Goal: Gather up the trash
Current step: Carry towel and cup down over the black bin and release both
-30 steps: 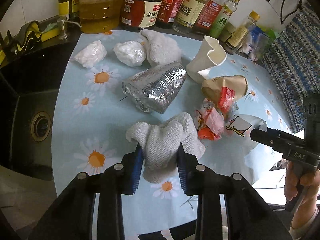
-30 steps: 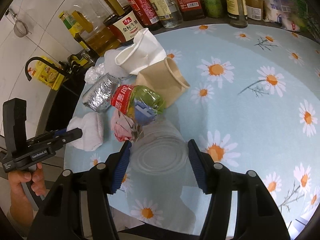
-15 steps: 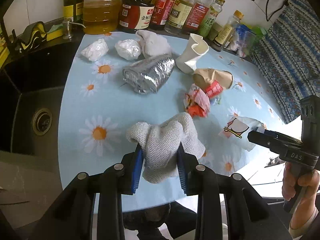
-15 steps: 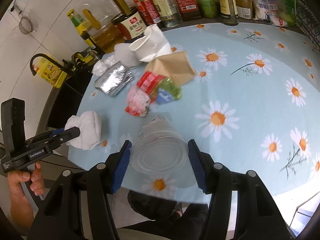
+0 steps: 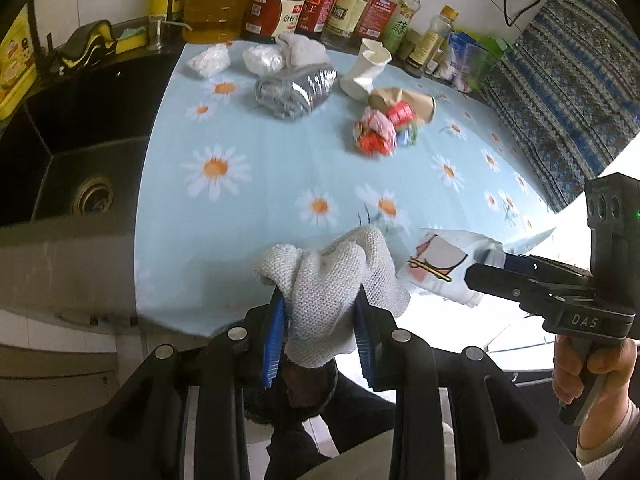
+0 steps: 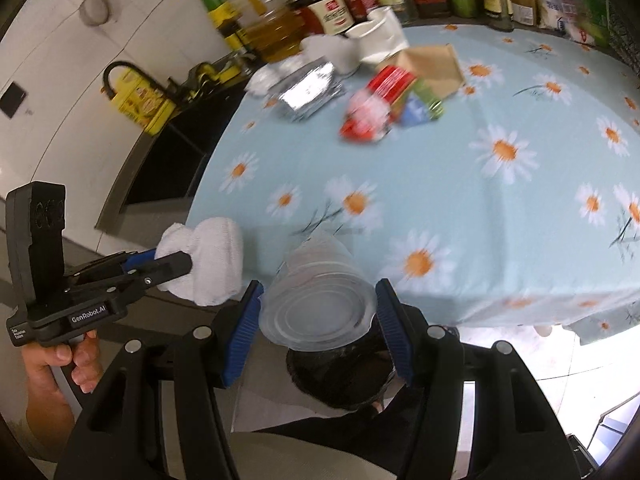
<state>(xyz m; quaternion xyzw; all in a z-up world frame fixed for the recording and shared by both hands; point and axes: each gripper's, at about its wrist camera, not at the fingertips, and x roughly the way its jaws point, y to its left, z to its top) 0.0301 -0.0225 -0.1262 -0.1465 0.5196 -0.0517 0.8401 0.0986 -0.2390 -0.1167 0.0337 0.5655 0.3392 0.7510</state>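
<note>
A crumpled white knitted cloth (image 5: 332, 300) is being pinched between the blue pads of the left gripper (image 5: 320, 336), its jaws clenched on the bundle, which is hanging past the near edge of the desk (image 5: 248, 208) rather than resting on it. From the right wrist camera the same cloth (image 6: 212, 256) is showing as a pale lump at the tip of the left gripper (image 6: 172, 262), with a hand (image 6: 56, 364) wrapping the handle below.

The right gripper (image 6: 318, 320) is grasping a clear plastic cup (image 6: 320, 304), its jaws pressing on both sides and the cup's ribbed base facing the camera; the cup too is sitting off the desk's near edge. In the left wrist view the right gripper (image 5: 504, 264) is carrying that cup (image 5: 444, 268), a printed design showing on its side.

Farther back on the daisy-print cloth covering the desk, more trash is lying in a loose cluster: a silver foil bag (image 5: 294, 90), a bent white paper cup (image 5: 366, 70), a brown paper cup (image 5: 408, 100) on its side, red snack wrappers (image 5: 376, 136) and white crumpled wads (image 5: 210, 60). Sauce and oil bottles (image 5: 304, 4) are lining the wall behind, and a dark sink (image 5: 72, 160) is lying to the left of the desk.
</note>
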